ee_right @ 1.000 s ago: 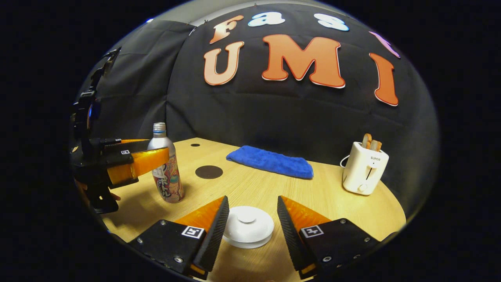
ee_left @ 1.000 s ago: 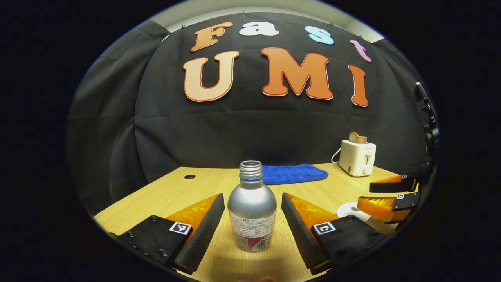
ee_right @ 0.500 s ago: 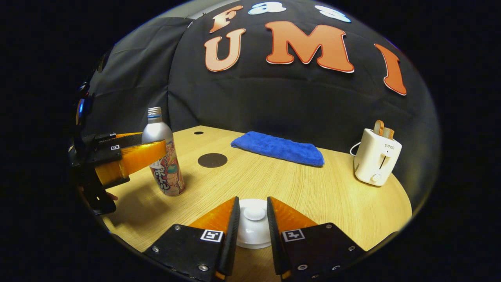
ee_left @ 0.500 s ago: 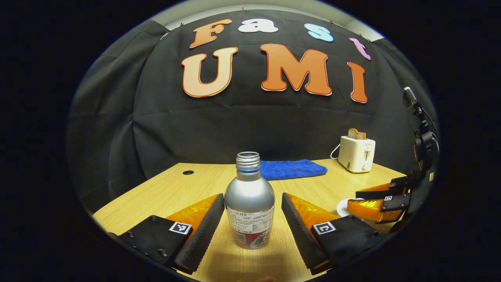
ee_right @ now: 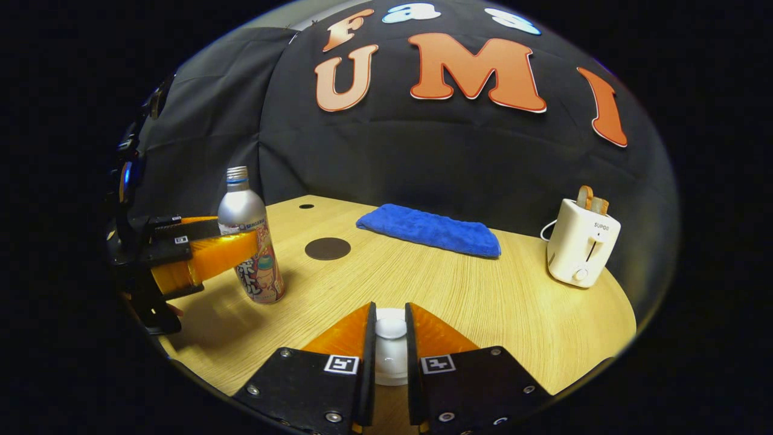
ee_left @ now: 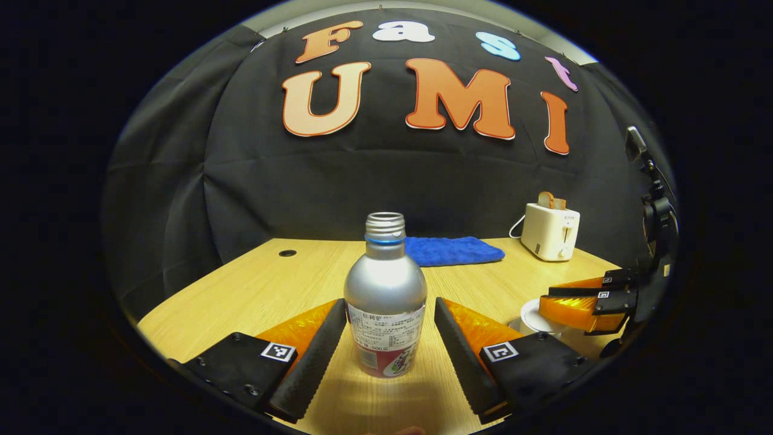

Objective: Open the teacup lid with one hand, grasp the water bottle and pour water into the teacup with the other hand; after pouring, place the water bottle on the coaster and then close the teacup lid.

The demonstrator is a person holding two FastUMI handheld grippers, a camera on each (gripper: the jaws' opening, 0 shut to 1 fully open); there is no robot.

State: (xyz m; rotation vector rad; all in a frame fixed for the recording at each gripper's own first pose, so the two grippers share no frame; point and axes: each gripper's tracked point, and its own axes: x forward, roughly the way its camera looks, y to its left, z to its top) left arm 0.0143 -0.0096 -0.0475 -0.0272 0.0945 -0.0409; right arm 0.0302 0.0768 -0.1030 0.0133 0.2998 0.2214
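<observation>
Meanwhile, One Gripper on the Lid Knob, the Other Flanking the Bottle

Over on the light wooden table [ee_right: 519, 314], the right gripper [ee_right: 390, 338] has its two orange fingers drawn in close on the small round knob of the white teacup lid [ee_right: 391, 329], pinching it from both sides. The lid sits on the white teacup [ee_left: 531, 315], whose side is visible in the left gripper view beneath the right gripper's orange fingers [ee_left: 574, 309].

The left gripper [ee_left: 390, 338] has its jaws spread wide, one black ribbed pad on either side of the silver aluminium water bottle with its printed label [ee_left: 386, 305]. A gap shows between each pad and the bottle, which stands upright on the table with its threaded neck uncapped. In the right gripper view the bottle [ee_right: 249, 238] stands at the table's left, with one orange finger crossing in front of its label.

Beyond the bottle lies a dark round coaster [ee_right: 327, 248], bare and near a folded blue towel [ee_right: 430, 229]. A white toaster holding bread slices [ee_right: 582, 241] stands at the far right, well apart from the cup.
</observation>
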